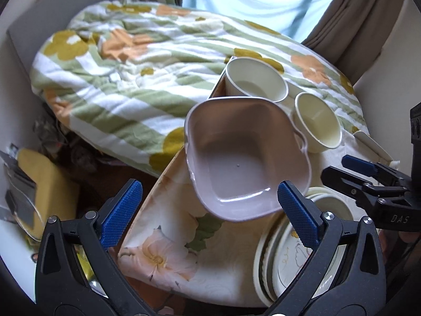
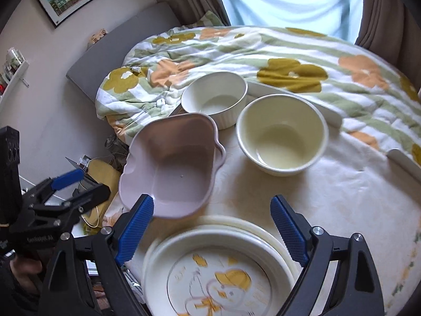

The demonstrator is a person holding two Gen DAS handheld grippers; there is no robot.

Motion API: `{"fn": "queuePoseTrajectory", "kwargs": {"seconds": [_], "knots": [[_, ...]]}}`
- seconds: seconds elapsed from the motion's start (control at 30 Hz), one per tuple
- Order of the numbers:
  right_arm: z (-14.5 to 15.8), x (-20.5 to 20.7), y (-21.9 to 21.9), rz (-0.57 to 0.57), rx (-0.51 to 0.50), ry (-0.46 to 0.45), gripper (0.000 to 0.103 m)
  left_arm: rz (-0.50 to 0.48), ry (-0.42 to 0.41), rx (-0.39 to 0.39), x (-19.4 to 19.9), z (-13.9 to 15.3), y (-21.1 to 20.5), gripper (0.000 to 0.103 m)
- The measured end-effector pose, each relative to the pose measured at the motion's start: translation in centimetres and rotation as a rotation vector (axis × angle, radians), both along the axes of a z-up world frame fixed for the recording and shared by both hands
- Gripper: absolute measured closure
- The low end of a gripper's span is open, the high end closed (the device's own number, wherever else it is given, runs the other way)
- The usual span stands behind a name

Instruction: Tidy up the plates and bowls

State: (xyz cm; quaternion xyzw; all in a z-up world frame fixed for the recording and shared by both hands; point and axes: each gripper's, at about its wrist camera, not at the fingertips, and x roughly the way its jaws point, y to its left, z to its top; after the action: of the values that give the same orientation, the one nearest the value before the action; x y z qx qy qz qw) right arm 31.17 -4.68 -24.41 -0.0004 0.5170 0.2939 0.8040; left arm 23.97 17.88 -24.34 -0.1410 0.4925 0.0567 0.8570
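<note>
Our left gripper (image 1: pixel 210 210) has its jaws wide open, and nothing sits between its blue pads (image 1: pixel 122 212). Our right gripper (image 2: pixel 213 233) is wide open too, and it holds nothing. Each gripper shows up at the side of the other one's view.

Just past the jaws, the pink bowl (image 2: pixel 171 166) sits tilted. It is a squarish bowl with wavy sides. It sits at the left edge of the table (image 2: pixel 342 197), and part of it sticks out over that edge. No pad touches it in the right wrist view. In the left wrist view the right pad overlaps its rim, and we cannot tell if they touch.

Below the right gripper is a stack of plates (image 2: pixel 218 271) at the near edge of the table. The top plate has a yellow and pink drawing on it.

Farther out stand two more bowls. The cream bowl (image 2: pixel 282 134) is near the middle of the table. The white ribbed bowl (image 2: pixel 214 100) stands at the far edge, close behind the pink bowl.

The table wears a pale cloth with flowers. Behind it is a bed with a flowery blanket (image 2: pixel 289 60), then curtains (image 2: pixel 386 10) and a bright window.
</note>
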Motion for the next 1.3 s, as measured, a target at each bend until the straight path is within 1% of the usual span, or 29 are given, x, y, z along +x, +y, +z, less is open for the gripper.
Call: {"fn": "queuePoseTrajectory", "kwargs": {"seconds": [0.03,0.07,0.1,0.13,0.2,0.27,0.3,0.37,0.4,0.43,0.47,0.5,0.53,0.57,0.67,0.83,0.93,1.03,1.13,1.3], "knots": [[-0.6,0.6,0.5,-0.001,0.000,0.010,0.017,0.000,0.010,-0.014,0.5,-0.8,0.3,0.004],[-1.2,1.1,1.0,-0.001,0.003,0.023,0.023,-0.002,0.021,-0.023,1.0,-1.4,0.5,0.007],[-1.8,1.6,1.5,-0.001,0.003,0.039,0.029,-0.006,0.032,-0.031,1.5,-2.1,0.7,0.013],[-2.3,2.0,1.9,-0.001,0.002,0.054,0.036,-0.012,0.045,-0.039,2.0,-2.8,0.9,0.020],[-3.3,2.8,2.7,0.001,-0.006,0.078,0.041,-0.023,0.064,-0.052,3.0,-3.8,1.2,0.027],[-4.2,3.3,3.3,-0.002,-0.011,0.092,0.051,-0.034,0.076,-0.065,3.8,-4.7,1.3,0.033],[-4.4,3.5,3.4,-0.003,-0.010,0.095,0.053,-0.041,0.079,-0.068,4.2,-5.0,1.4,0.037],[-4.7,3.8,3.7,-0.004,-0.007,0.096,0.065,-0.053,0.085,-0.065,4.7,-5.5,1.5,0.044],[-4.9,3.8,3.8,-0.004,-0.008,0.098,0.068,-0.056,0.091,-0.055,4.9,-5.8,1.4,0.050],[-5.1,4.0,3.9,-0.008,-0.008,0.101,0.070,-0.061,0.096,-0.052,5.1,-6.0,1.3,0.055],[-5.2,4.1,3.9,-0.014,-0.009,0.103,0.073,-0.065,0.098,-0.051,5.2,-6.1,1.4,0.057],[-5.3,4.2,3.9,-0.018,-0.008,0.102,0.076,-0.070,0.096,-0.049,5.4,-6.2,1.4,0.066],[-5.4,4.3,4.1,-0.017,-0.010,0.105,0.084,-0.075,0.096,-0.044,5.5,-6.3,1.4,0.077],[-5.5,4.4,4.3,-0.012,-0.016,0.111,0.089,-0.080,0.098,-0.039,5.6,-6.3,1.5,0.080],[-5.5,4.2,4.5,-0.009,-0.037,0.087,0.090,-0.095,0.095,-0.022,5.8,-6.2,1.3,0.082],[-5.1,3.6,4.3,-0.016,-0.027,0.074,0.090,-0.095,0.073,-0.006,5.6,-5.4,1.4,0.082],[-4.5,3.0,4.0,-0.017,-0.018,0.053,0.090,-0.099,0.054,0.009,5.2,-4.4,1.0,0.082],[-3.3,2.3,3.5,-0.021,0.000,0.031,0.090,-0.102,0.034,0.022,4.4,-2.7,0.2,0.082],[-1.5,1.3,2.4,-0.025,0.023,0.002,0.090,-0.106,0.007,0.044,3.5,-0.5,-1.1,0.082],[1.7,-1.4,-1.2,-0.045,0.051,-0.059,0.090,-0.142,-0.057,0.081,1.1,3.6,-5.2,0.082]]}}
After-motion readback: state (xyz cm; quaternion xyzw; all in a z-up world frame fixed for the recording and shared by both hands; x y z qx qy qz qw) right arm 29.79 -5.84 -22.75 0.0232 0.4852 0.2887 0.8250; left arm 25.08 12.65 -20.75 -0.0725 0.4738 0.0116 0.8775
